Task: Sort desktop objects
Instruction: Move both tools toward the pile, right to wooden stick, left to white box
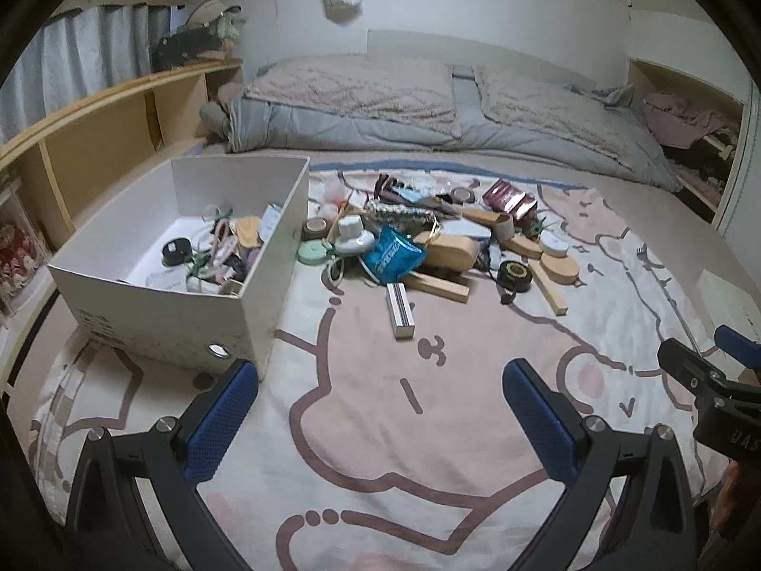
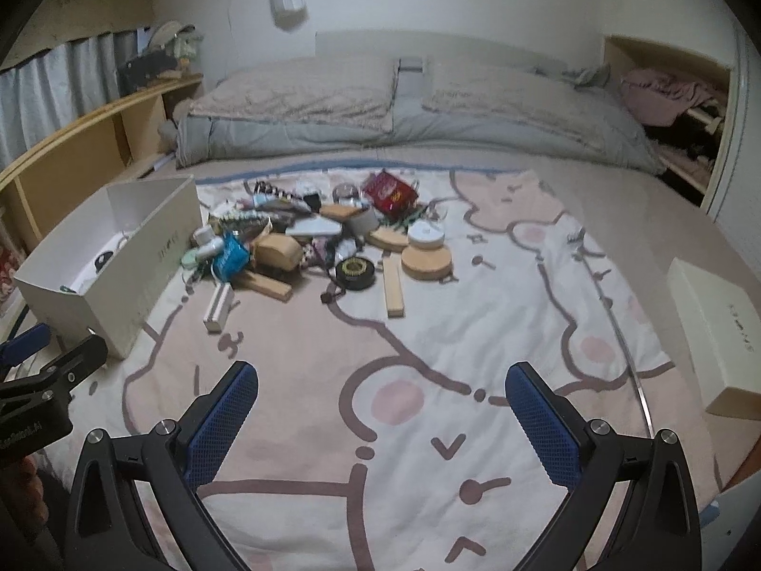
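Observation:
A heap of small objects [image 1: 418, 238] lies on a cartoon-print blanket [image 1: 380, 428]: a blue packet [image 1: 392, 254], wooden blocks [image 1: 440, 285], a black tape roll [image 1: 513, 275], a silver bar [image 1: 399, 309], a red packet [image 1: 509, 200]. An open white box [image 1: 190, 295] at its left holds several items. My left gripper [image 1: 380, 376] hovers open over bare blanket, short of the heap. My right gripper [image 2: 380, 378] is open too, with the heap [image 2: 323, 238] ahead and the white box [image 2: 119, 280] to its left. Each gripper's fingers hold nothing.
Folded grey bedding [image 1: 428, 109] lies behind the heap. Wooden shelving [image 1: 95, 142] runs along the left. A closed cream box [image 2: 718, 328] sits on the blanket's right edge. The other gripper shows at the frame edge [image 1: 704, 380] [image 2: 43, 380].

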The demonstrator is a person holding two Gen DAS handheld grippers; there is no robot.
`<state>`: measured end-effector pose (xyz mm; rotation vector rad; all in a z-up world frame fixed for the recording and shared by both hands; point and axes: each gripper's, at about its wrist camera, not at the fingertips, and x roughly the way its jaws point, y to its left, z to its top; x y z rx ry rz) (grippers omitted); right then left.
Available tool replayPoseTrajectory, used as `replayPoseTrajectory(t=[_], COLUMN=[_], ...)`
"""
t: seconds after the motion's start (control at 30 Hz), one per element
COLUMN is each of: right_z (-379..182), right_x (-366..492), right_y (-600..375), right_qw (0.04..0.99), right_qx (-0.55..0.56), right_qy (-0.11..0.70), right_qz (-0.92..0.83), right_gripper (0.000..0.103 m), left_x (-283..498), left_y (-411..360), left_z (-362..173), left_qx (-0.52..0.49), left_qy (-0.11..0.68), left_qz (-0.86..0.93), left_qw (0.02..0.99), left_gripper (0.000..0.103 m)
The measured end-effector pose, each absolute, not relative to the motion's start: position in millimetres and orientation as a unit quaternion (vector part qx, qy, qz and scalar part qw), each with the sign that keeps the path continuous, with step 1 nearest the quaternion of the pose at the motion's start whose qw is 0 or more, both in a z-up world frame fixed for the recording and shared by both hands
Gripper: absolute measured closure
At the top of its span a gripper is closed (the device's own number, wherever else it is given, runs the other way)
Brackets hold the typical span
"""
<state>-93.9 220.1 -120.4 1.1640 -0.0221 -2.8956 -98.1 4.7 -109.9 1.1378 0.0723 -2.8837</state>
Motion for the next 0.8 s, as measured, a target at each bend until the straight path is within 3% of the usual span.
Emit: replayPoseTrajectory(t=[0.5,0.8], right_z=[-143.8,-163.7], right_x=[-151.3,-203.6], right_y=[237.4,248.5], right_qw=[0.02,0.024], right_qx=[0.423,0.442], right_qy=[0.012,0.015], right_qz=[-0.906,-0.897], right_gripper=[0.0,0.0], left_x=[-155.3,-197.2], left_y=[8.7,22.3], left_z=[-144.6,-170.3], left_qx=[0.412,0.427], left_qy=[0.057,0.03], left_qz=[-0.91,-0.904], left_qw=[0.006,0.002], left_gripper=[0.0,0.0])
